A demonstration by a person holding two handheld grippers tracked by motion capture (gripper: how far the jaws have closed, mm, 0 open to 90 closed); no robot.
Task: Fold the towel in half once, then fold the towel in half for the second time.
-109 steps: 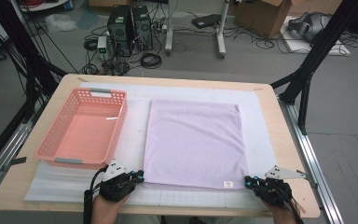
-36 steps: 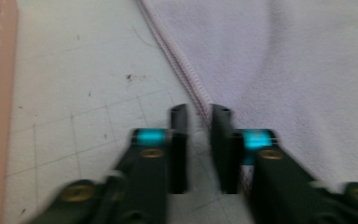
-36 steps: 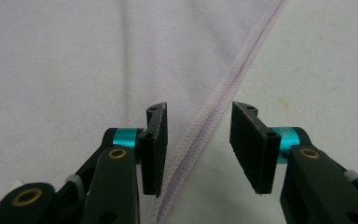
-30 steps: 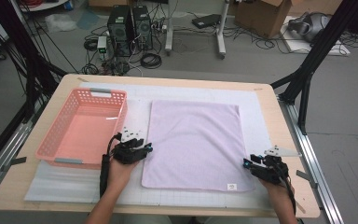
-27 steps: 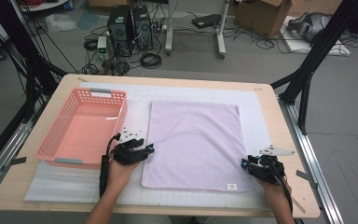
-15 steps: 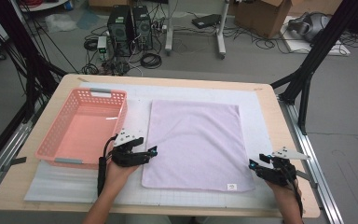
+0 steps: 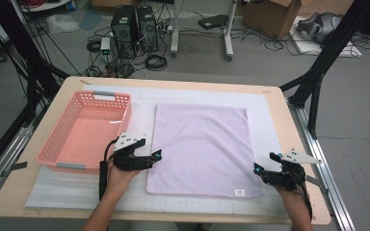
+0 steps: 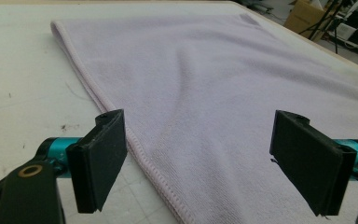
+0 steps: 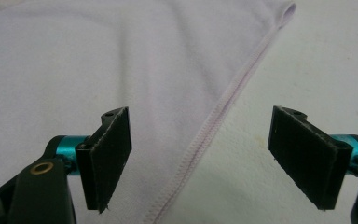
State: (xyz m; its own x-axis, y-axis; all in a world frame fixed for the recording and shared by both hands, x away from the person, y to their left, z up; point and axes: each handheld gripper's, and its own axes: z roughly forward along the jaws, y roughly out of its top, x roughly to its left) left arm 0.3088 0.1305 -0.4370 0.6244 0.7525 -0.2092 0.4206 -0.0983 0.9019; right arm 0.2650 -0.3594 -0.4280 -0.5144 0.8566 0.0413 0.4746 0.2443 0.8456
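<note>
Table [image 7: 289, 120] — pale mat under everything.
Towel [image 7: 202, 144] — lilac, spread flat between the two grippers; its hemmed side edges run up between each pair of jaws.
Basket [image 7: 84, 134] — pink, empty, just outboard of the left gripper.
Left gripper [image 7: 155, 155] — jaws wide apart, holding nothing, straddling the towel's left hem.
Right gripper [image 7: 259, 168] — likewise released, astride the right hem near the corner.
Likely step: pinching both edges. Each lower jaw should slide under the hem before closing, at matching heights, so the cloth lifts evenly.

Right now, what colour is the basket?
Salmon pink; the basket shows best in the high view.
</note>
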